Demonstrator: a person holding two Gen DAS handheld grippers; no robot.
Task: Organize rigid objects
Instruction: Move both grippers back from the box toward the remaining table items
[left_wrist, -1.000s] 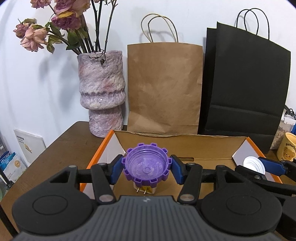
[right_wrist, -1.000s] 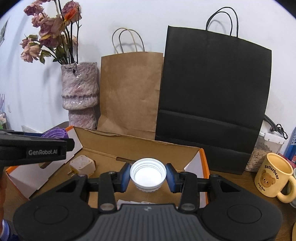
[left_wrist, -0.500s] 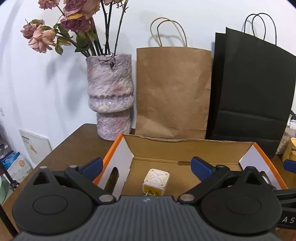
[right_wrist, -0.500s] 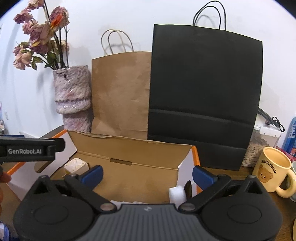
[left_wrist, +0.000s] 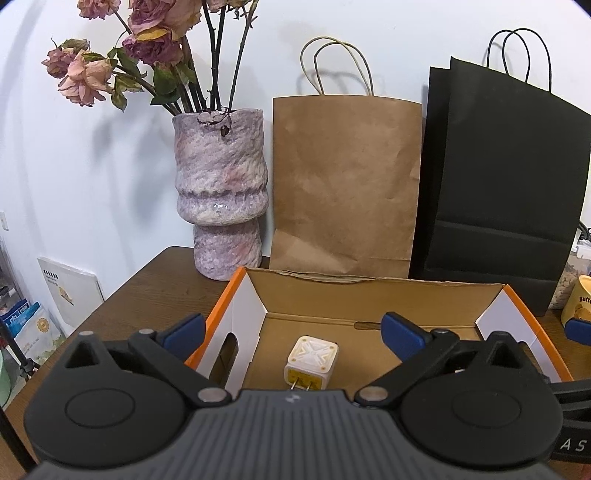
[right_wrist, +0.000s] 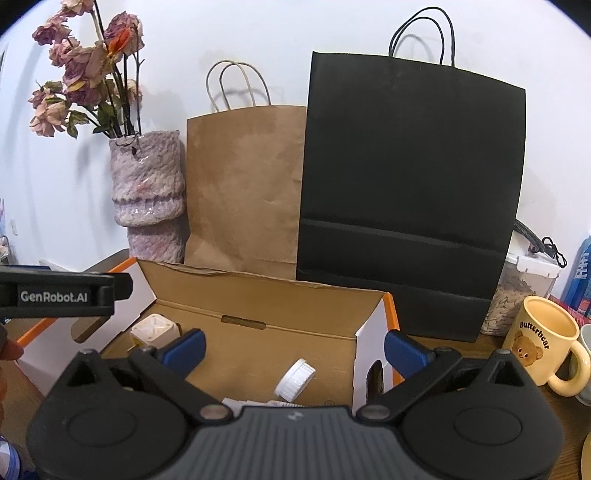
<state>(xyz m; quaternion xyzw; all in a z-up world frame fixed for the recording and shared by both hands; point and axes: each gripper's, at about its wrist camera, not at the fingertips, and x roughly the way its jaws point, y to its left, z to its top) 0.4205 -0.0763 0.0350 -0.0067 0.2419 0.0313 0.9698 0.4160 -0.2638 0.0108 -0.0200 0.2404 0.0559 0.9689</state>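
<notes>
left wrist view: the left gripper sits level above the near edge of an open cardboard box, its two blue-padded fingers spread wide with nothing between them. straight ahead, on the box floor, lies one cream cube-shaped charger plug, hard plastic with a raised cross pattern on its top face and two metal prongs pointing toward the camera.

right wrist view: the right gripper is posed the same way, level, jaws splayed fully apart and gripping nothing, over the right half of the box. below it one white bottle cap, round with a ribbed rim, lies tilted on its edge on the brown floor near the right end wall. the same plug shows at the far left of the box, partly behind the left pad. the black body of the left gripper, printed genrobot.ai, juts in from the left edge.

the box is plain corrugated board inside, with white end flaps and orange outer edges; each end flap has an oval handle slot.

behind the box stand two paper bags: one brown kraft bag with twisted handles and one matte black bag. one lumpy mauve ceramic vase holds dried roses. one cream mug with a bear picture stands on the dark wooden table to the right.
</notes>
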